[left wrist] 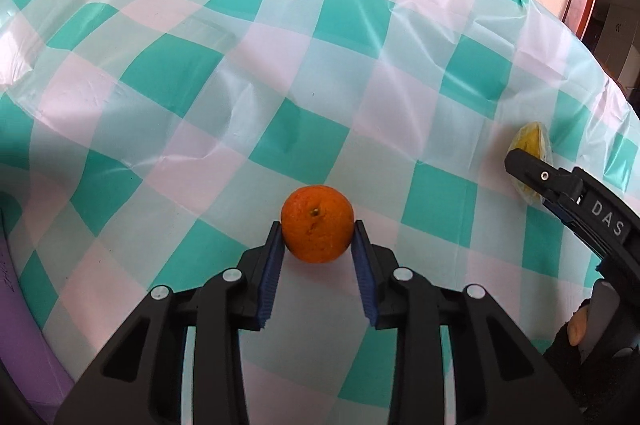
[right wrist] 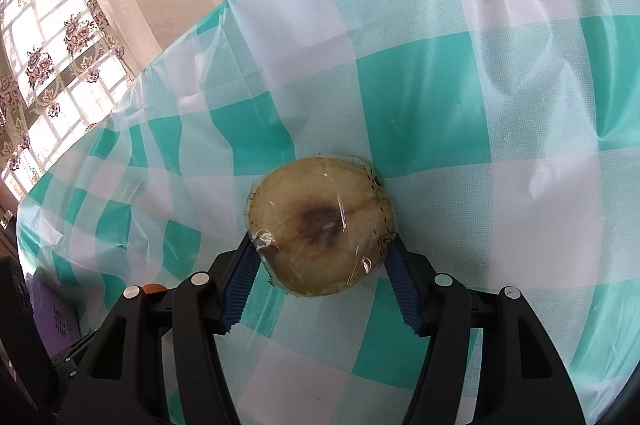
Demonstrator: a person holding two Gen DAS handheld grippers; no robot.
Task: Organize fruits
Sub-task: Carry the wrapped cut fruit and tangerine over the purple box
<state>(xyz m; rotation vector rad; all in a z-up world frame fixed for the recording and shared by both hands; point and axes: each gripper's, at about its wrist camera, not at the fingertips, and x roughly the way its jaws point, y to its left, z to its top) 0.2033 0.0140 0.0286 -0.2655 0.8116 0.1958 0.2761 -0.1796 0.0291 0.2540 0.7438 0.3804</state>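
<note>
Left wrist view first: the left gripper (left wrist: 318, 239) has its blue-padded jaws clamped on an orange (left wrist: 317, 224), one pad pressed to each flank, stem dimple facing the camera. The fruit sits out over the middle of the desk (left wrist: 168, 73), which is draped in a crinkled teal-and-white checked plastic cloth. Whether the orange rests on the cloth or hangs just above it, the view does not settle. Over by the desk's right edge the right gripper (left wrist: 532, 173) pokes in, black, with white letters on its side, and a yellowish fruit half (left wrist: 530, 141) shows past its tips. A bit of the person's hand (left wrist: 578, 329) shows low at the right, behind that tool. A purple object (left wrist: 24, 305) lies at the desk's left edge.

Now the right wrist view: the right gripper (right wrist: 322, 265) has its jaws set fairly wide and closed on the fruit half (right wrist: 320, 225), wrapped in clear film, cut face up with a dark brown patch at the core. The pads press its near sides. It sits toward the right part of the desk (right wrist: 520, 85), cloth beneath. A sliver of the orange (right wrist: 154, 288) peeks out behind the left finger. At far left a curtained window (right wrist: 44, 65) glows.
</note>
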